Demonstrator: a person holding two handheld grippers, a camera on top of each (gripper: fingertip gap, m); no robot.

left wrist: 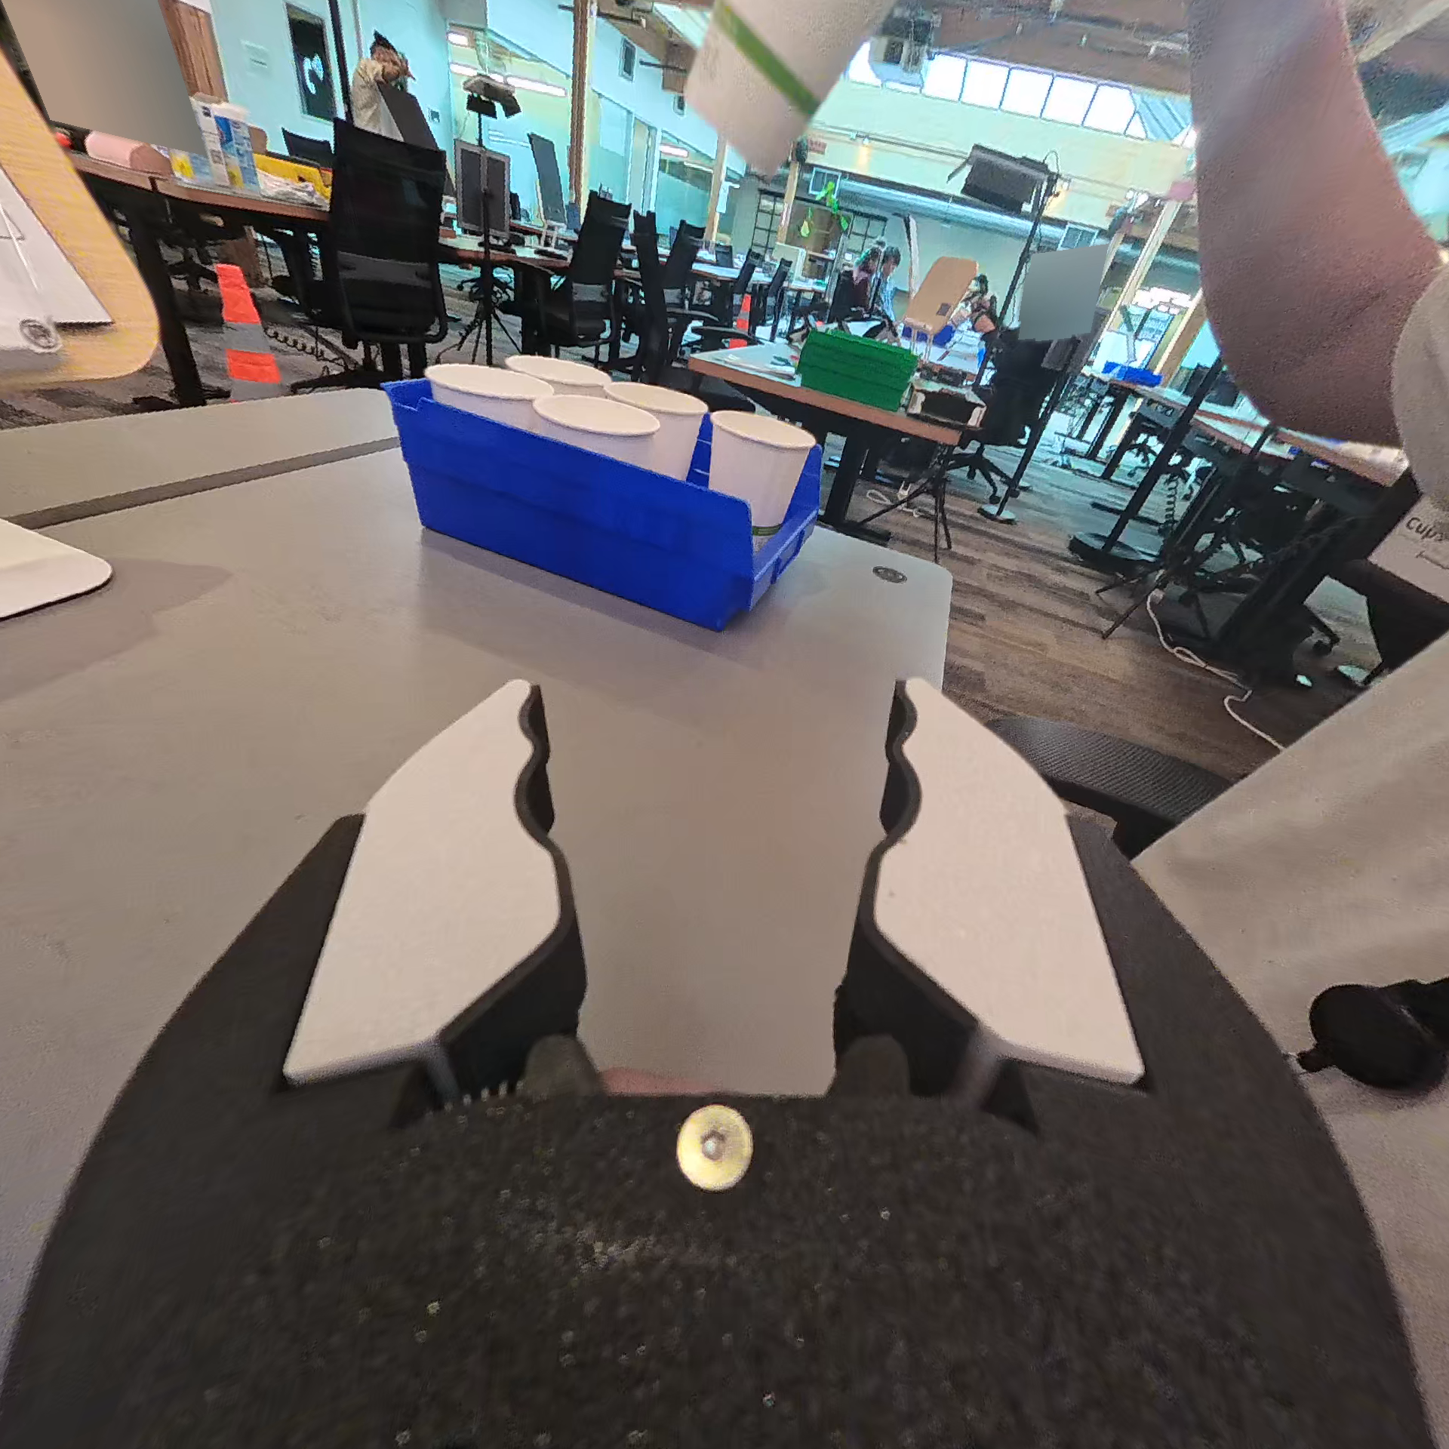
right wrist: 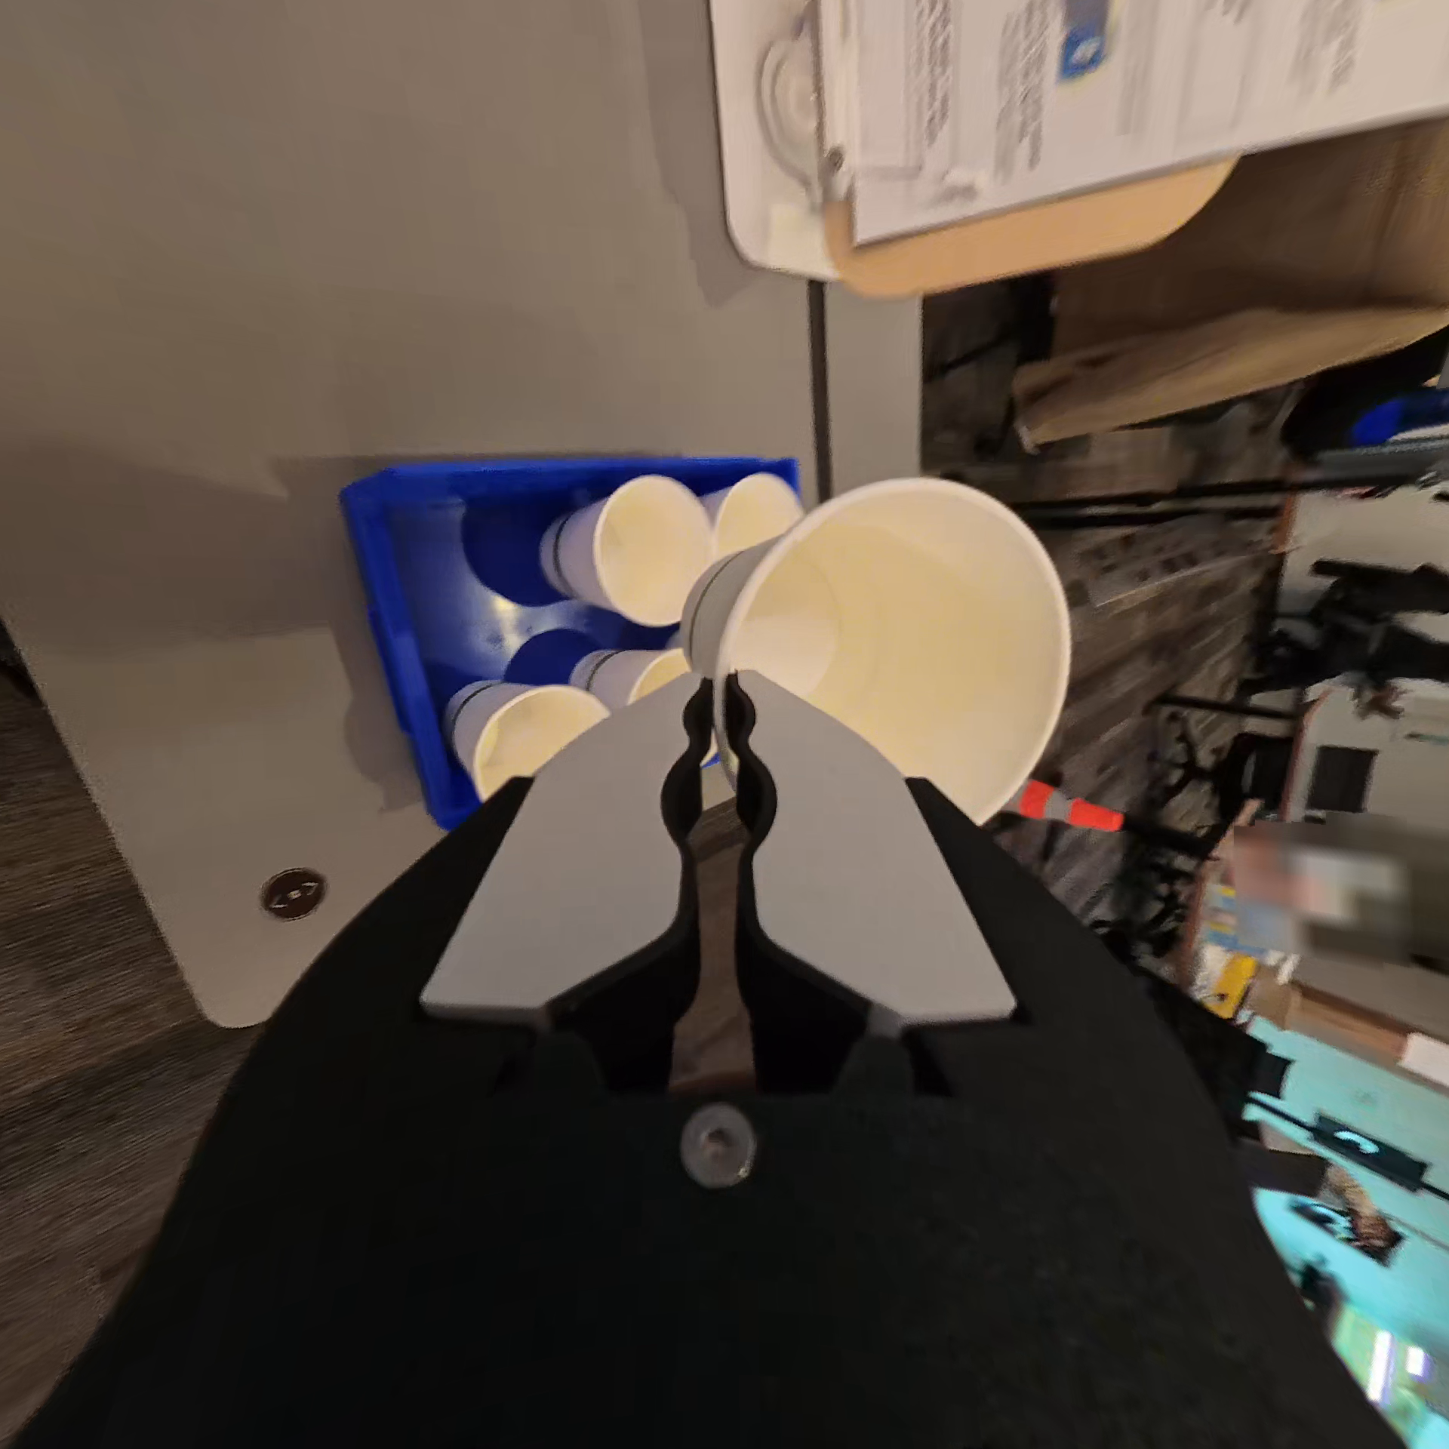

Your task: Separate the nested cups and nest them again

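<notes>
My right gripper (right wrist: 717, 690) is shut on the rim of a white paper cup (right wrist: 902, 635) and holds it high above the blue bin (right wrist: 376, 627). That cup shows at the top of the left wrist view (left wrist: 764, 70), with a green band near its base. Several white cups (left wrist: 596, 427) stand upright in the blue bin (left wrist: 580, 533) on the grey table (left wrist: 235, 706). They also show in the right wrist view (right wrist: 651, 549). My left gripper (left wrist: 713, 706) is open and empty, low over the table, short of the bin.
A person's forearm (left wrist: 1301, 196) reaches in at the upper right. A white object (left wrist: 39, 576) lies at the table's left edge. A tray with papers (right wrist: 1019, 118) lies beyond the bin. The table's right edge (left wrist: 945, 627) drops to the floor, with desks and chairs behind.
</notes>
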